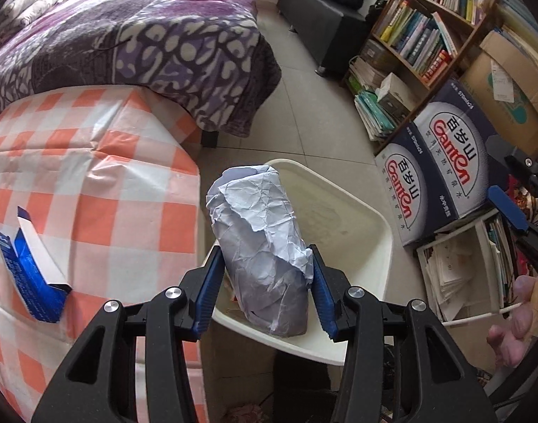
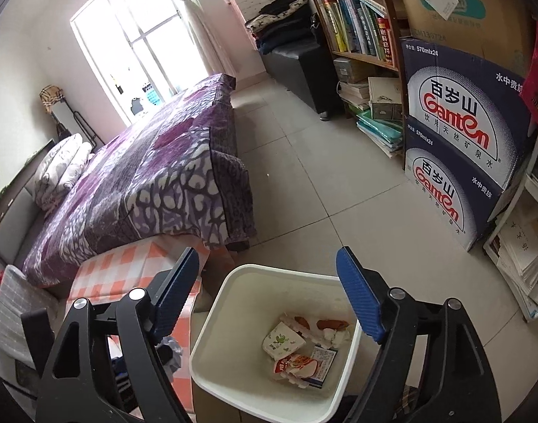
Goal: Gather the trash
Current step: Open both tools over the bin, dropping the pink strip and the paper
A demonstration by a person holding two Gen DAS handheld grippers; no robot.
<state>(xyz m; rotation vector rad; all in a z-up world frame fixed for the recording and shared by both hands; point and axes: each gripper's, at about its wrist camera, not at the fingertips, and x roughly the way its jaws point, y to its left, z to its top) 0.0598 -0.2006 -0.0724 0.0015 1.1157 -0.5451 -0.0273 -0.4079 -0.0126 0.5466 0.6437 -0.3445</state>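
Purple, leaf-patterned fabric covers the bed point(image 2: 156, 176), whose far end dissolves into window glare. Beside it stands a table draped in a creased orange-and-white checked cloth point(image 1: 92, 183), glossy like plastic; its near edge runs out of frame in both views. A white, smooth-walled bin point(image 2: 230, 303) with rounded corners sits on the tile floor just beside the table. From the left wrist view its inside is mostly hidden behind the crumpled paper wad point(image 1: 265, 243), a pale grey-blue, roughly cylindrical bundle with a torn edge. The left gripper point(image 1: 267, 282) is clamped on the wad's lower part, ribbed blue pads pressing both sides, holding it above the bin's opening. The right gripper point(image 2: 269, 292) has its fingers spread wide with nothing between them, above the bin. In the bin lie wrappers and small cartons point(image 2: 304, 349), their print too small to read. A blue-and-white opened carton point(image 1: 32, 268) lies on the cloth, partly cut off at the frame edge.
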